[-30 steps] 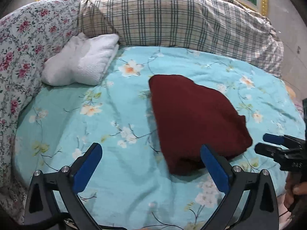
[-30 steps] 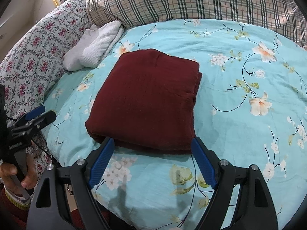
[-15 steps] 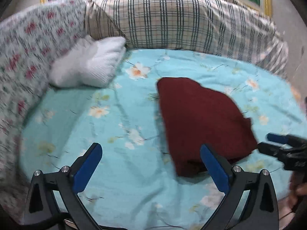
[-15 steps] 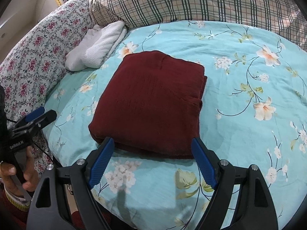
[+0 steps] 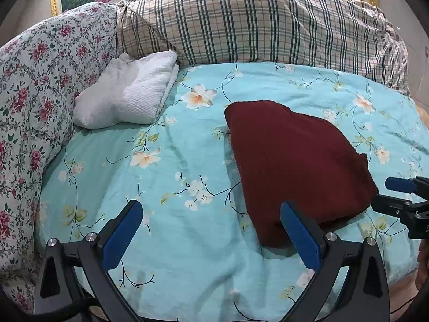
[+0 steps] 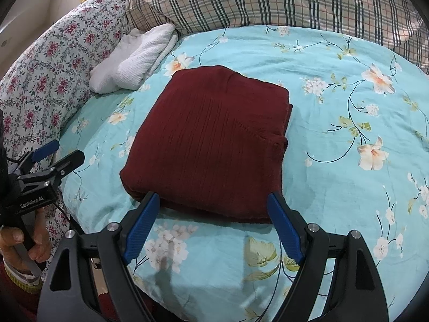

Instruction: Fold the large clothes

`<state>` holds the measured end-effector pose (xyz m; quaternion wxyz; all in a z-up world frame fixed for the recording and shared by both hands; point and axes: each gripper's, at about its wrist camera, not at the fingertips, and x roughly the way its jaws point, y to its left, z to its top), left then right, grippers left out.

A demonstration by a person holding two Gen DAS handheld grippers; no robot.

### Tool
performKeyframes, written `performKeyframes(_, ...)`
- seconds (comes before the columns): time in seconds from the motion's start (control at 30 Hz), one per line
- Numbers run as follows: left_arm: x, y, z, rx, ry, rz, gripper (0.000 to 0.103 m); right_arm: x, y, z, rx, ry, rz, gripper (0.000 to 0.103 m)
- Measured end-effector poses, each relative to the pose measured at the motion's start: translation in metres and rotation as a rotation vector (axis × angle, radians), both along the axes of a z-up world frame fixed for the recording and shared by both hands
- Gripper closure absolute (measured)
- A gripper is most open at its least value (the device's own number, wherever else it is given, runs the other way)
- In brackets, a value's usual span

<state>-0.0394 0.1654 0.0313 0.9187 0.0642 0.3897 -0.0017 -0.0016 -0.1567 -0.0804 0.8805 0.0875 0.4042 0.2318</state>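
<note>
Right gripper (image 6: pixel 211 216): nearest the right wrist camera, jaws spread wide and holding nothing; both blue pads hover at the near edge of the sweater, whether brushing it I cannot tell.
Left gripper (image 5: pixel 211 225): jaws likewise wide apart and empty, over bare sheet; its right pad overlaps the sweater's near corner in view, contact unclear.
Person's hand (image 6: pixel 20 244): at 8 o'clock in the right wrist view, wrapped round the left gripper's handle.
Dark red sweater (image 6: pixel 211 145): centre of the right wrist view, lying on the floral bedsheet (image 6: pixel 335 123) as a squared, layered packet; folding looks finished or nearly so.
Handling: a soft ribbed knit, probably fairly light and limp, not slippery or fragile; layers could slide apart if lifted by one corner.
Where to grip: likely the thick folded near edge, pinching all layers, one gripper toward each near corner.
White towel (image 6: pixel 139 61): at 10 o'clock, well apart from the sweater.
Plaid pillow (image 6: pixel 281 0): farthest, at 12 o'clock.
</note>
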Motion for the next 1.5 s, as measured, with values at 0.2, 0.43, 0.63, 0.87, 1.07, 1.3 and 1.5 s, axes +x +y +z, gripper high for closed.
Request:
performKeyframes(0.2,0.0043,-0.0025,-0.0065,-0.014,0.022,-0.009,0.000,0.0017,0.0002,-0.0036,-0.010,0.007,-0.002,0.021)
performKeyframes(0.43,0.0060,-0.0051,-0.0062,-0.020,0.026,-0.023,0.000,0.0006,-0.0001,-0.0030,-0.010,0.003,-0.003,0.021)
performKeyframes(0.63,0.0079,-0.0058,-0.0073,-0.018,0.038,-0.025,0.000,-0.0006,0.0002,-0.0011,-0.009,0.001,-0.003,0.021)
performKeyframes(0.87,0.0090,-0.0046,-0.0065,-0.026,0.044,-0.030,0.000,-0.0010,0.0006,-0.0008,-0.013,0.004,0.004,0.021)
performKeyframes(1.07,0.0080,-0.0077,-0.0065,-0.010,0.046,-0.032,0.000,-0.0008,0.0003,-0.0008,-0.016,0.004,0.002,0.021)
performKeyframes(1.3,0.0078,-0.0079,-0.0064,-0.005,0.046,-0.028,0.000,0.0006,-0.0004,0.0005,-0.016,0.002,0.005,0.021)
performKeyframes(1.5,0.0087,-0.0084,-0.0053,0.000,0.040,-0.035,0.000,0.0031,-0.0004,0.0034,-0.018,-0.002,0.011,0.021)
